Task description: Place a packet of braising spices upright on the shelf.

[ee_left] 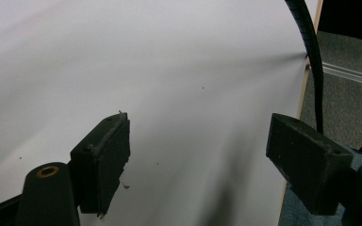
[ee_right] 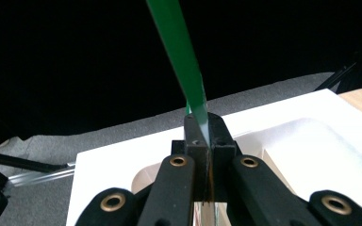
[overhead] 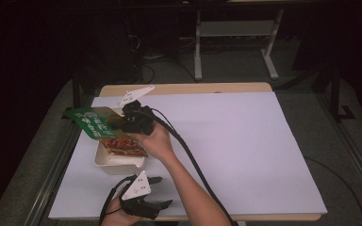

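A flat green printed snack packet (overhead: 90, 122) hangs over the shallow cream rectangular tray (overhead: 118, 161) at the table's left, pinched between the closed jaws of the right gripper (overhead: 122, 121). An orange-red packet (overhead: 124, 145) lies inside that tray. Nearer the table's front edge, the left gripper (overhead: 162, 192) rests with its jaws wide apart and nothing between them, above the white sheet (overhead: 245, 141).

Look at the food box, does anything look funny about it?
Yes. The green lid film is half peeled off the white tray, sticking up sideways, pinched in the right gripper. The reddish food underneath is uncovered.
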